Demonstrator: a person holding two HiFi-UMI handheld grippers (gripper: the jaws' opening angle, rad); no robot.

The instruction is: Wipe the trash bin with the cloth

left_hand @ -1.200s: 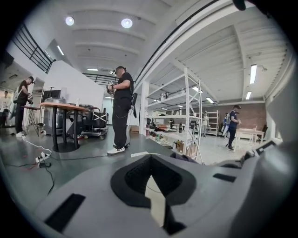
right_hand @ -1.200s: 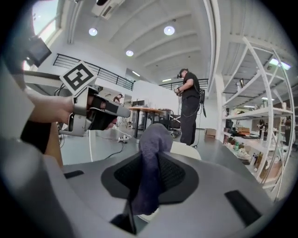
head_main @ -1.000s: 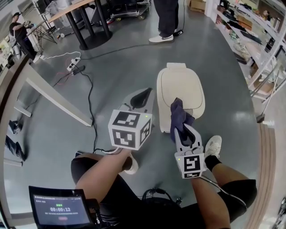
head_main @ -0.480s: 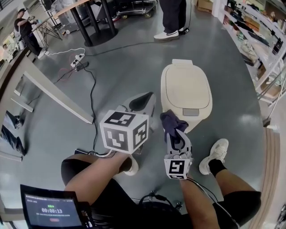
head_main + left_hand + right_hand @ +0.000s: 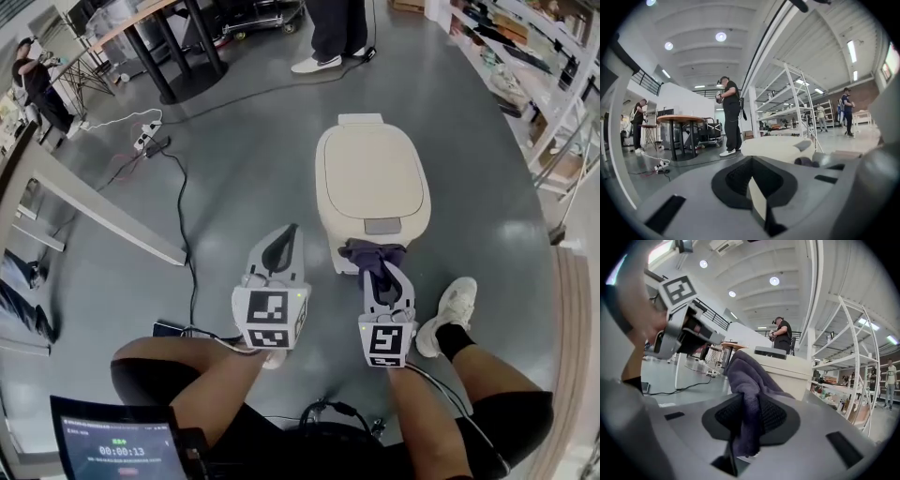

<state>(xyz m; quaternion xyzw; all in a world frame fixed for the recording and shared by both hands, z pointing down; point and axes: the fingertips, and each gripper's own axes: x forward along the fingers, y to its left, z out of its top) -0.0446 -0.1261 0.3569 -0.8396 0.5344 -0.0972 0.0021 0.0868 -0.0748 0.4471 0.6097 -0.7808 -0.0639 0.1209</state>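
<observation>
My right gripper (image 5: 379,265) kept its fingers clamped on the dark cloth (image 5: 371,251), which hid their tips at the trash bin's (image 5: 370,173) front wall. Whether the cloth touched the wall was unclear. My left gripper (image 5: 283,239), fingers nearly together, held nothing.

I count one trash bin (image 5: 373,183), one cloth (image 5: 370,253) and two grippers, the left gripper (image 5: 284,239) and the right gripper (image 5: 379,272). I also count two bystanders (image 5: 333,28), one far and one far left, and one timer screen (image 5: 117,448) near left.
</observation>
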